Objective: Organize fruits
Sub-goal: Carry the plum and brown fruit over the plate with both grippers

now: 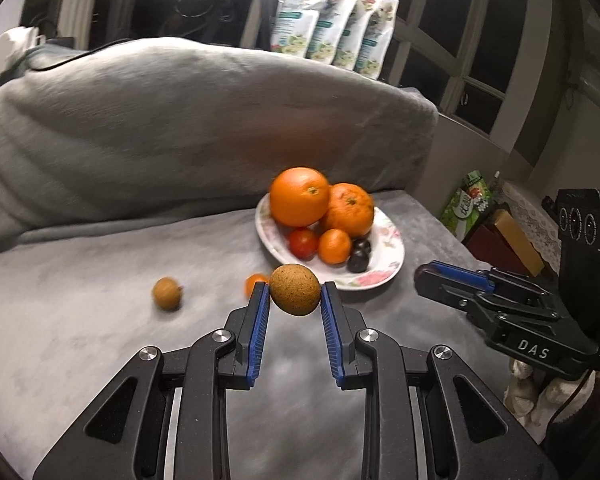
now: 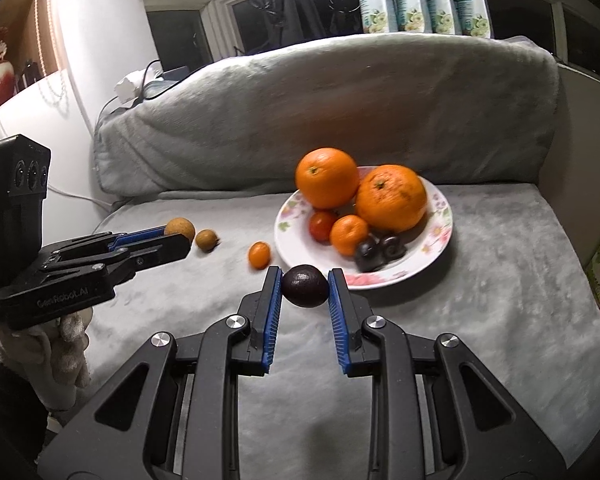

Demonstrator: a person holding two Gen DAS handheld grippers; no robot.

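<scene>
A grey plush blanket (image 2: 440,320) covers the sofa seat and its back cushion, and on it sits a white floral-rimmed ceramic plate (image 2: 440,236) holding two large round oranges (image 2: 327,178), a small mandarin (image 2: 348,234), a red tomato (image 2: 322,225) and two dark glossy plums (image 2: 374,254), all crowded together. Loose on the blanket left of the plate lie a small orange kumquat (image 2: 259,255) and a round tan longan (image 2: 206,239). The left claw (image 1: 295,294) is clenched on a speckled brown round fruit (image 1: 294,289), held above the blanket just in front of the plate's near rim. The right claw (image 2: 305,287) is clenched on a dark purple oval plum (image 2: 305,285), likewise lifted and just short of the plate. White-gloved hands (image 2: 66,344) carry both tools.
</scene>
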